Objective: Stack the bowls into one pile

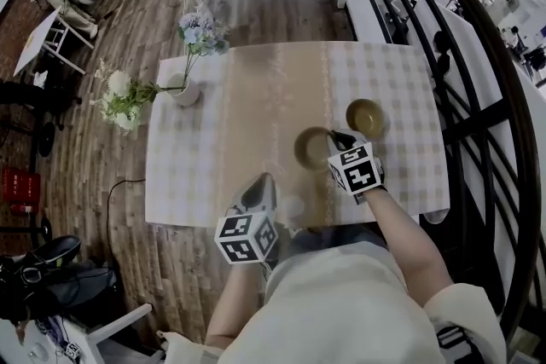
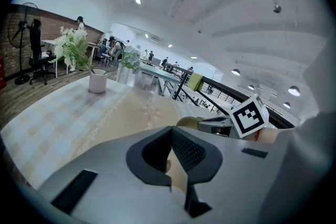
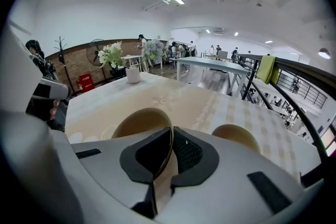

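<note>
Left gripper [image 1: 261, 182]: jaws pressed together, nothing between them; at 6 o'clock, over the near edge of the table [image 1: 183, 183]. Right gripper [image 3: 171, 132]: jaws pinching the near rim of the first bowl [image 1: 310, 147], mid-table. Second bowl [image 1: 365, 118]: close by, at 2 o'clock from the first. Flower vase [image 1: 185, 90]: 10 o'clock, well apart.
</note>
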{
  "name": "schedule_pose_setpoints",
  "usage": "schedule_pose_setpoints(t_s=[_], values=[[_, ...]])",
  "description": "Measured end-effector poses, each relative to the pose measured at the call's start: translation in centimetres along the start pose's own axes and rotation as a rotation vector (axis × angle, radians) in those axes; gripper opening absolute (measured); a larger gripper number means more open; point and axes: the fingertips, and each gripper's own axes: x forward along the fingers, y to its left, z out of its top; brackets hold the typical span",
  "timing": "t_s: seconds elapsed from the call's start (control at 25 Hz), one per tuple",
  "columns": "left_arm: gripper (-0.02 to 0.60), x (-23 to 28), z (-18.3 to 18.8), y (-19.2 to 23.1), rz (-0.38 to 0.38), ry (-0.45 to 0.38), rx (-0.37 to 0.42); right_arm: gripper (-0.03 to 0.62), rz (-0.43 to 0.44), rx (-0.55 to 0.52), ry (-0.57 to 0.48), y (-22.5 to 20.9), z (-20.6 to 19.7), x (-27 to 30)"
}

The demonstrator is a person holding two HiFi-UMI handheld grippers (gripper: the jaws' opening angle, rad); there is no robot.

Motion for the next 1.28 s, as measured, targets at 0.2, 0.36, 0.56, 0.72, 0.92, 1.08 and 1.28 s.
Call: schedule_pose_setpoints(t_s=[0.2, 0.36, 0.56, 0.72, 0.92, 1.08, 1.28], values=[[0.003, 1.5, 0.6, -3.2, -0.009, -0.009, 0.000, 0.014, 0.021, -0.034, -0.024, -1.9, 0.9, -1.2], [0.003, 2.6, 0.6, -5.2, -0.012, -0.007, 0.004, 0.014, 0.025, -0.042, -0.049, -3.7, 1.8, -2.1], [0.003, 3.5, 0.6, -7.2, -0.009, -0.009, 0.007, 0.014, 0.027, -0.044, -0.079, -5.8, 2.8, -2.9], [0.003, 4.1, 0.7, -8.3, -0.005, -0.012, 0.011, 0.014, 0.032, -0.041, -0.106, -7.2, 3.8, -3.5], [0.004, 4.5, 0.7, -9.0, 0.001, -0.011, 0.014, 0.014, 0.029, -0.033, -0.134, -8.6, 5.0, -4.1], [0.004, 5.2, 0.8, -9.8, 0.001, -0.007, 0.018, 0.014, 0.011, -0.016, -0.143, -10.6, 5.2, -4.2], [0.003, 5.9, 0.7, -10.6, 0.002, 0.001, 0.026, 0.014, -0.007, 0.007, -0.133, -12.5, 4.5, -4.0]])
